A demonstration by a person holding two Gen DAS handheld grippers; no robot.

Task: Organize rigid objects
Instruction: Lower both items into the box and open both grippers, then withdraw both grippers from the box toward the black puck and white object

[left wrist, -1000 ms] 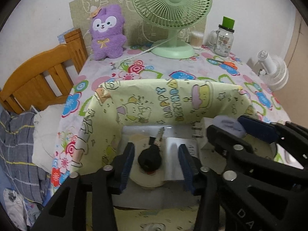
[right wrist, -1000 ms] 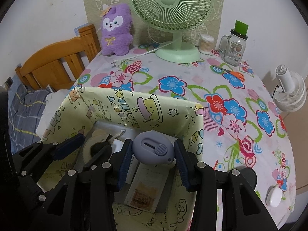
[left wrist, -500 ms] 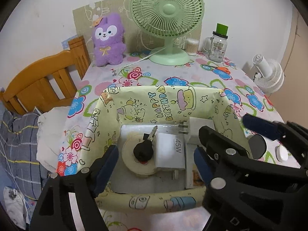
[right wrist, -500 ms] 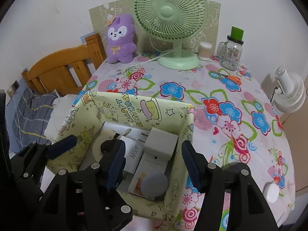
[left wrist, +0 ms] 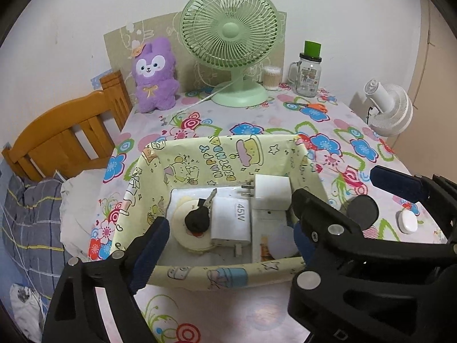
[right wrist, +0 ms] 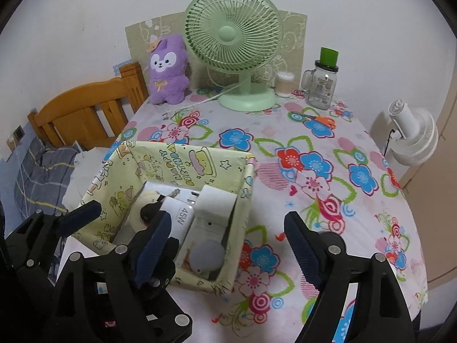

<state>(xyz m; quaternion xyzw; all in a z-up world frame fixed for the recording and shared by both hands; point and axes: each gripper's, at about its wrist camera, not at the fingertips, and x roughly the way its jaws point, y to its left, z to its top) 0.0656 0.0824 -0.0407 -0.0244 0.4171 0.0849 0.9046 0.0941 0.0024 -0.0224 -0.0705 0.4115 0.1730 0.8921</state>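
Box: a yellow cartoon-paper box (left wrist: 228, 157) is set on the flowery surface (right wrist: 314, 171); it is used as the place where the hard things are gathered; its near wall is seen close below both cameras
Things in the box: a black key (left wrist: 197, 218) is laid on top of a round cream roll of tape (left wrist: 182, 225); a white charger marked 45W (left wrist: 231, 220) is laid just beside it; a white plug block (left wrist: 271, 191) is set toward the back wall; a round grey thing (right wrist: 206, 253) is laid at the near right corner, on a flat white pack; all are packed side by side so that they fit
Left hand-held gripper (left wrist: 228, 234): its jaws are being opened wide; nothing is held between them; it is hung above the near side of the box, over the key, likely because the key was meant to be left there
Right hand-held gripper (right wrist: 228, 245): its jaws are being opened too; nothing is pressed by the pads; the grey thing is seen lying loose in the box below
Left on the surface: a small white round thing (left wrist: 407, 221) and a dark round thing (left wrist: 362, 208) are seen to the right of the box; it is judged that they may be picked next
Not part of the job: a green fan (right wrist: 234, 31), a purple plush bunny (right wrist: 168, 71), a glass jar (right wrist: 321, 85) and orange scissors (right wrist: 322, 120) are kept at the far end, well apart from the box
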